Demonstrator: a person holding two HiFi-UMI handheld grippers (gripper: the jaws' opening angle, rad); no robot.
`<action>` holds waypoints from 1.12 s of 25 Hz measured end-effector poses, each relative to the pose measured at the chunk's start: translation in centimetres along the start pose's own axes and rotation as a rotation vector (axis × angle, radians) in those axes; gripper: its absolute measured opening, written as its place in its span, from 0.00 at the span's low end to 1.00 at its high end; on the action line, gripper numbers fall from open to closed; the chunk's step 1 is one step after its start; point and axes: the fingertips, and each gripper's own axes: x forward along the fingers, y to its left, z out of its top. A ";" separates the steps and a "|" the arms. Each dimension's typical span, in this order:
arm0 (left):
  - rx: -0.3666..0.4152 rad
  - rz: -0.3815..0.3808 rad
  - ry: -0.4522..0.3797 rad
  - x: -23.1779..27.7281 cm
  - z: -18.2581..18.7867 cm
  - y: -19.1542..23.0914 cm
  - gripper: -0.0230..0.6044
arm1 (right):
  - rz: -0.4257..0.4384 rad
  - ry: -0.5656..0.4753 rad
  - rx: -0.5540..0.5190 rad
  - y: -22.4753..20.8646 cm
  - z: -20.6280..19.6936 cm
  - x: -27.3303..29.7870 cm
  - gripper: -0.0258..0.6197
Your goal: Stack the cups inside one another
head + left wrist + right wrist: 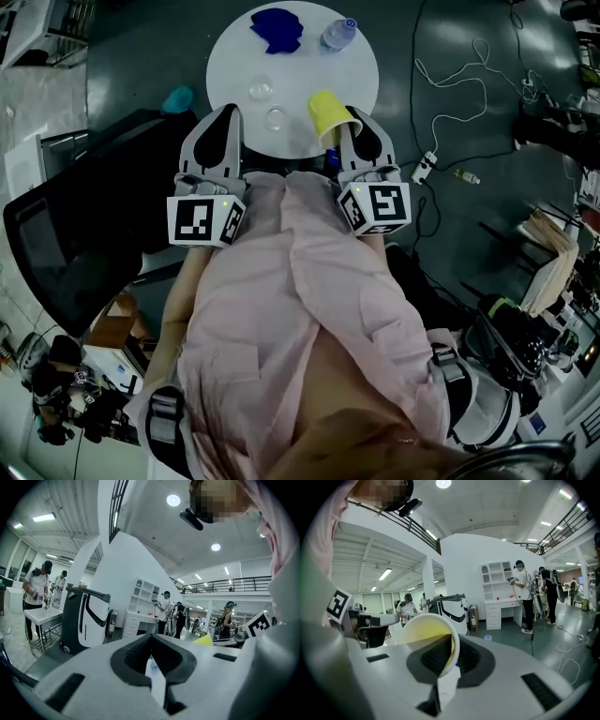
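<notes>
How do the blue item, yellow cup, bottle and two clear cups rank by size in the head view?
1. The blue item and the yellow cup: about equal; the cup may be nearer the camera, so unranked.
2. The bottle.
3. The two clear cups, one further back, one nearer: alike, smallest.

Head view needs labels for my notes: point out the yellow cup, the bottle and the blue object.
yellow cup (332,112), head view, its outer wall.
bottle (337,35), head view, its clear body.
blue object (277,30), head view, its middle.
</notes>
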 end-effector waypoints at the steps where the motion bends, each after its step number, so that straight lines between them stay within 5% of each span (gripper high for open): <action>1: -0.004 0.001 0.004 0.0 -0.1 0.0 0.06 | 0.002 0.001 -0.001 0.0 0.0 0.0 0.10; 28: -0.041 -0.002 -0.026 -0.1 0.9 0.0 0.06 | -0.027 0.004 0.006 -0.3 -0.1 -0.1 0.10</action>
